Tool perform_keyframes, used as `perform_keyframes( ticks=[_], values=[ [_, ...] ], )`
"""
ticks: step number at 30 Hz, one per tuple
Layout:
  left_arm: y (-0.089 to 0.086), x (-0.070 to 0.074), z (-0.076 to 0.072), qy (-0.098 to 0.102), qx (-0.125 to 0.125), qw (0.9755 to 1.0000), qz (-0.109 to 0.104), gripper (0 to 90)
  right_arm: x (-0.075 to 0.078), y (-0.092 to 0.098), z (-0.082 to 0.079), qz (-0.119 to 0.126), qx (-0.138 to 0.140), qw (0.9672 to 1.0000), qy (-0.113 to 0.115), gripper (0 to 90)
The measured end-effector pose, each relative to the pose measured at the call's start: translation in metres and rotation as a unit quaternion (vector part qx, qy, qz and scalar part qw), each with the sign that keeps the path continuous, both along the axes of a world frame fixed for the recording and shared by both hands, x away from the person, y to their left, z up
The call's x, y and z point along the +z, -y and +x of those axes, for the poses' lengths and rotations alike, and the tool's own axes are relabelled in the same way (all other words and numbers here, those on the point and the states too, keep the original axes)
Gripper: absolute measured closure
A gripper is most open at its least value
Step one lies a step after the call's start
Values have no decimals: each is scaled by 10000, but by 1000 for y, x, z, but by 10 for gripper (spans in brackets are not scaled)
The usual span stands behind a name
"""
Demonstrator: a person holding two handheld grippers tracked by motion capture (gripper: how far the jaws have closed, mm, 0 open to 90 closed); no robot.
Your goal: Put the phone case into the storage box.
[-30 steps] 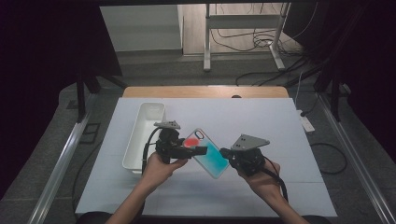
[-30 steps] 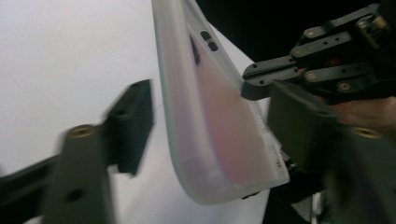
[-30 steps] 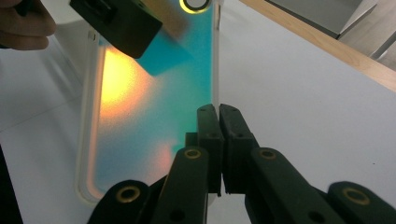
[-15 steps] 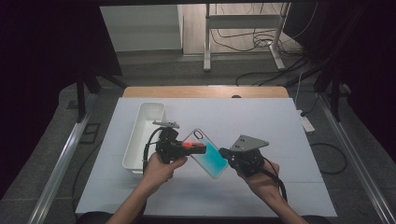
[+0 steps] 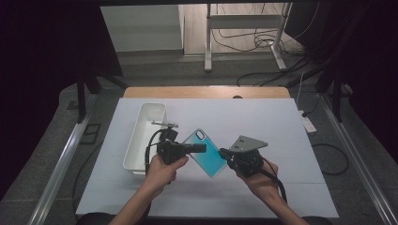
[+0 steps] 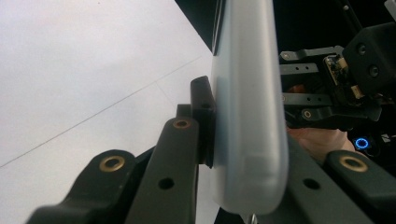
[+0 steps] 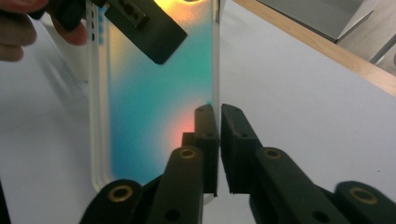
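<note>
White bench (image 5: 291, 140) under everything, long white tray (image 5: 141, 136) off on the left side, and up in the middle, clear of the surface, the case (image 5: 209, 152), teal, tilted cornerwise, slung between the two tools. This looks like a hand-over in mid-air, so it calls for care. The left gripper (image 5: 199, 148) has just been closing and its fingers (image 6: 203, 112) are now clamped flat on the case's pale face (image 6: 247, 116), near one end, as its own view shows. The right gripper (image 5: 224, 153) comes in from the other side, and its jaws have just been opening: in the right gripper view its fingers (image 7: 233, 140) stand a sliver apart with the thin rim of the case (image 7: 149, 102) running down into the slot between them. Whether the pads press on that rim is hard to call. My advice is to keep both hands steady, let the left grip prove itself before the right lets go fully, and spread the right fingers only enough to free the rim. Then draw the right straight back along the rim's line, no twist, or the case will pivot in the left clamp. Gripped near one end like that, the free end may droop, so keep it over the bench.
</note>
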State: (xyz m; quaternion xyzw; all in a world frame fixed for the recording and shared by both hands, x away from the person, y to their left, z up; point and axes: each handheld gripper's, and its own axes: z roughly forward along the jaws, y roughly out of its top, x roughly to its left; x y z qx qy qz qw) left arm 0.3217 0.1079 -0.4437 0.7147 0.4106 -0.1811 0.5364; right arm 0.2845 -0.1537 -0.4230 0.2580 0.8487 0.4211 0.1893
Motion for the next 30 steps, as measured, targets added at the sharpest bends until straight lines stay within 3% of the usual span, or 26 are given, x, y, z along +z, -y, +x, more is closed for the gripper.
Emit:
perform_keyframes(
  ticks=[6,7,11,12,14,17,21,26,30],
  values=[
    [-3,4,1,190,-86,9996,187,860,3,5,2,186,-9,9997,-187,578],
    [-3,4,1,190,-86,9996,187,860,3,5,2,186,-9,9997,-187,578],
    [-4,5,1,340,-184,9987,323,859,2,6,4,233,50,9992,-320,395],
    [-4,6,1,374,-231,9984,356,859,1,6,6,359,160,9983,-434,299],
    [-5,6,1,476,-303,9975,419,859,1,6,7,423,198,9977,-500,259],
    [-6,6,2,536,-380,9968,446,859,-1,8,11,696,237,9940,-815,83],
    [-9,6,3,568,-446,9965,413,858,-1,9,12,696,410,9931,-849,7],
    [-12,7,4,658,-521,9958,370,858,-1,12,13,779,590,9919,-806,0],
    [-12,9,4,708,-567,9953,336,858,-2,13,16,840,637,9897,-967,0]
  ],
)
